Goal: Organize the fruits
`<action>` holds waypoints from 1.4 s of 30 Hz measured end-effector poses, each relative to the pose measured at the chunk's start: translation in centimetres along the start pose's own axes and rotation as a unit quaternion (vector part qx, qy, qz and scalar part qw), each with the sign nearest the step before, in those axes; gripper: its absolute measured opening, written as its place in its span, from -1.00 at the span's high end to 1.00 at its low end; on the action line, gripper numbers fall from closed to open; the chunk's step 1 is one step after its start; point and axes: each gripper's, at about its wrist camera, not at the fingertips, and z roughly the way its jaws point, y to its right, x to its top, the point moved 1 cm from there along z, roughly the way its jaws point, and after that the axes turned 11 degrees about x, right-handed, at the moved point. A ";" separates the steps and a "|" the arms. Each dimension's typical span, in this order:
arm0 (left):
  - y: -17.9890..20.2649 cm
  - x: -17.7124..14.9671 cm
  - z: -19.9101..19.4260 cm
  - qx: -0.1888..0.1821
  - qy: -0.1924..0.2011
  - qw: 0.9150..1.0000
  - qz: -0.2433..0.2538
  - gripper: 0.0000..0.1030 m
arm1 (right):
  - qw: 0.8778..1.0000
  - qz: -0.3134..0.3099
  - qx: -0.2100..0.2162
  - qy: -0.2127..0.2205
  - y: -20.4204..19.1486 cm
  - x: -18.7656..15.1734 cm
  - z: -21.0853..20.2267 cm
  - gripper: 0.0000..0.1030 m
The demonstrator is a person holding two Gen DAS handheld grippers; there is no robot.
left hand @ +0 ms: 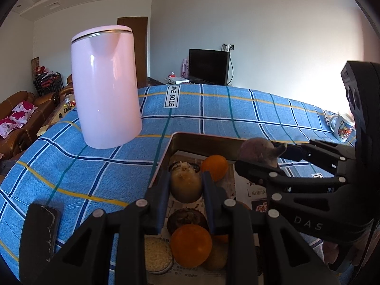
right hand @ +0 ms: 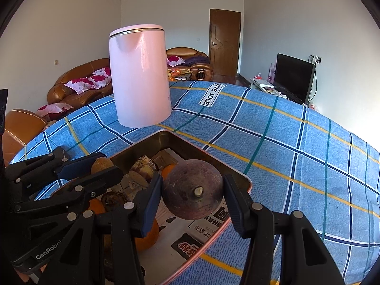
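Observation:
A metal tray (left hand: 174, 142) lined with newspaper sits on the blue checked tablecloth and holds fruit. My left gripper (left hand: 185, 180) is shut on a brown kiwi (left hand: 185, 185) over the tray. Below it lie an orange (left hand: 191, 244) and a dark halved fruit (left hand: 186, 218); another orange (left hand: 215, 165) lies farther back. My right gripper (right hand: 192, 190) is shut on a dark purple round fruit (right hand: 192, 190) with a stem, above the tray's (right hand: 166, 137) right side. The right gripper also shows in the left wrist view (left hand: 261, 156). The left gripper with the kiwi (right hand: 102, 163) shows in the right wrist view.
A tall pink kettle (left hand: 106, 85) stands on the cloth behind the tray's left. A black phone (left hand: 42, 228) lies at the near left. A white mug (left hand: 342, 125) stands at the far right. Sofas, a door and a TV are behind the table.

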 end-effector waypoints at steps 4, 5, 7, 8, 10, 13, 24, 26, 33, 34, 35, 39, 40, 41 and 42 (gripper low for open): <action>0.2 0.0 0.1 -0.001 -0.005 1.000 0.004 0.45 | 1.000 0.005 -0.002 -0.008 0.2 -0.3 0.4 -0.04; 0.2 0.0 0.2 -0.003 -0.007 1.000 0.004 0.45 | 1.000 0.006 -0.003 -0.010 0.2 -0.3 0.5 -0.04; 0.1 0.0 0.2 -0.001 -0.009 1.000 0.004 0.45 | 1.000 0.007 0.001 -0.014 0.2 -0.4 0.6 -0.04; 0.1 0.0 0.2 -0.001 -0.010 1.000 0.005 0.45 | 1.000 0.007 0.000 -0.017 0.2 -0.5 0.7 -0.04; 0.2 0.0 0.3 0.000 -0.012 1.000 0.006 0.45 | 1.000 0.007 0.001 -0.023 0.2 -0.7 1.0 -0.04; 0.2 -0.1 0.1 0.004 -0.011 1.000 0.009 0.45 | 1.000 0.009 0.013 -0.024 0.1 -0.7 1.0 -0.05; 0.1 -0.4 -3.3 0.003 0.030 1.000 -0.004 -0.35 | 0.999 0.034 0.019 0.018 0.6 -1.5 -2.8 -0.22; 0.3 -0.5 -4.2 -0.002 0.040 0.999 -0.004 -0.42 | 0.998 0.042 0.020 0.032 0.8 -1.8 -4.1 -0.29; 0.9 -0.7 -6.4 -0.011 0.061 0.998 -0.005 -0.50 | 0.997 0.046 0.012 0.068 0.9 -2.9 -8.2 -0.32; 1.1 -0.7 -6.6 -0.013 0.063 0.998 -0.004 -0.50 | 0.996 0.046 0.011 0.072 0.9 -3.0 -8.7 -0.34; 1.2 -0.8 -6.8 -0.015 0.065 0.998 -0.003 -0.50 | 0.996 0.046 0.010 0.077 0.9 -3.1 -9.2 -0.36; 1.7 -0.9 -7.7 -0.019 0.071 0.997 0.000 -0.50 | 0.995 0.049 0.011 0.090 0.7 -3.8 -10.8 -0.39; 1.9 -0.9 -7.9 -0.019 0.073 0.997 0.001 -0.56 | 0.994 0.049 0.011 0.093 0.6 -3.9 -11.1 -0.40; 2.0 -0.9 -8.0 -0.017 0.076 0.997 0.002 -0.64 | 0.994 0.048 0.012 0.095 0.6 -4.1 -11.3 -0.40; 2.1 -0.9 -8.2 -0.016 0.079 0.997 0.003 -0.67 | 0.994 0.048 0.012 0.097 0.6 -4.2 -11.6 -0.41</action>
